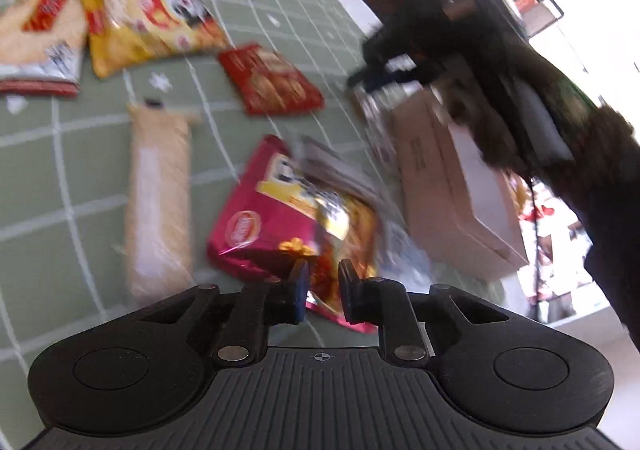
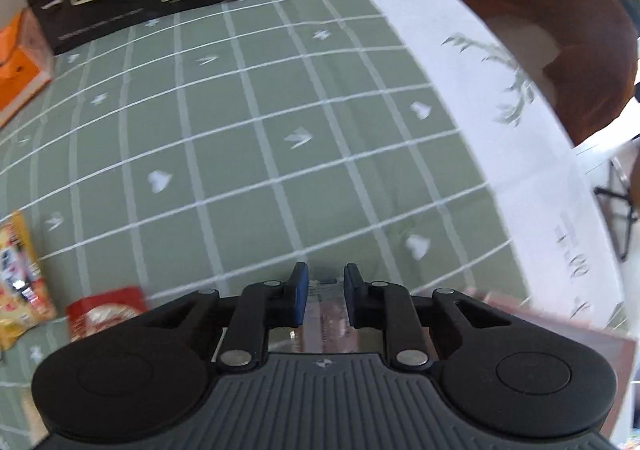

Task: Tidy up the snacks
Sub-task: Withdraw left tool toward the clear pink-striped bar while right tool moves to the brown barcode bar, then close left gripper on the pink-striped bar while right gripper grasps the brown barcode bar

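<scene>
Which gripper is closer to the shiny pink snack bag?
Left. The left hand-held gripper is right over the pink snack bag's near corner. The right hand-held gripper hangs above bare green tablecloth; that bag is not in its view.

My surface wears sage green with a white grid; a magenta snack bag, a yellow one.

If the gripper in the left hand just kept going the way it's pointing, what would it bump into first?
Most likely the pink snack bag lying on the green checked tablecloth. It sits right ahead of the left gripper, between its fingertips in the view, though blur makes the depth hard to judge.
</scene>
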Demonstrator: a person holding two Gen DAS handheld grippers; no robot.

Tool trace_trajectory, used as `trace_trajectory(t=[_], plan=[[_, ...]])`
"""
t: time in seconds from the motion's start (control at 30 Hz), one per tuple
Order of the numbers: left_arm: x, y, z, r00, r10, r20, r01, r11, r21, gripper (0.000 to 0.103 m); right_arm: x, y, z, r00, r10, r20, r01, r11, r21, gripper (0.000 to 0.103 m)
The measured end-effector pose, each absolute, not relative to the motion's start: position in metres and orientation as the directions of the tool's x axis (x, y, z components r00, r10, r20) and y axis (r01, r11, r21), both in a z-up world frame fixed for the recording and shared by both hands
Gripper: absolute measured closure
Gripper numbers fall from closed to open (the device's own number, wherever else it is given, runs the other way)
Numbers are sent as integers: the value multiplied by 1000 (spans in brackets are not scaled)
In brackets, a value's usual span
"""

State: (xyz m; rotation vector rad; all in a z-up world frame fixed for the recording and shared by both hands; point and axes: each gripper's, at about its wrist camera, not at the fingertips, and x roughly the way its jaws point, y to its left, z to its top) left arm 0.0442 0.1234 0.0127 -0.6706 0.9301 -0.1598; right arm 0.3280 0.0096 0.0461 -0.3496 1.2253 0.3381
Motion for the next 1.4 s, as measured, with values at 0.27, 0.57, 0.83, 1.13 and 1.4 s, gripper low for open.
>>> trace_trajectory(t=[0.27, 0.57, 0.83, 1.13, 1.4], plan=[[43, 148, 17, 635, -300, -711, -223, 811, -541, 83, 256, 8, 54, 217, 194, -957, -490, 869, 65, 84], [43, 155, 36, 660, -232, -714, -252, 827, -502, 81, 187, -23, 51, 137, 325, -936, -442, 865, 236, 84], [42, 127, 56, 683, -238, -690, -193, 853, -485, 81, 137, -74, 52, 178, 367, -913, -418, 868, 267, 83], [101, 30, 56, 580, -329, -745, 215, 944, -249, 74, 84, -143, 50, 313, 303, -900, -430, 890, 150, 83], [142, -22, 34, 503, -213, -838, 442, 896, 37, 66, 73, -200, 55, 415, 284, -865, -352, 926, 135, 46]])
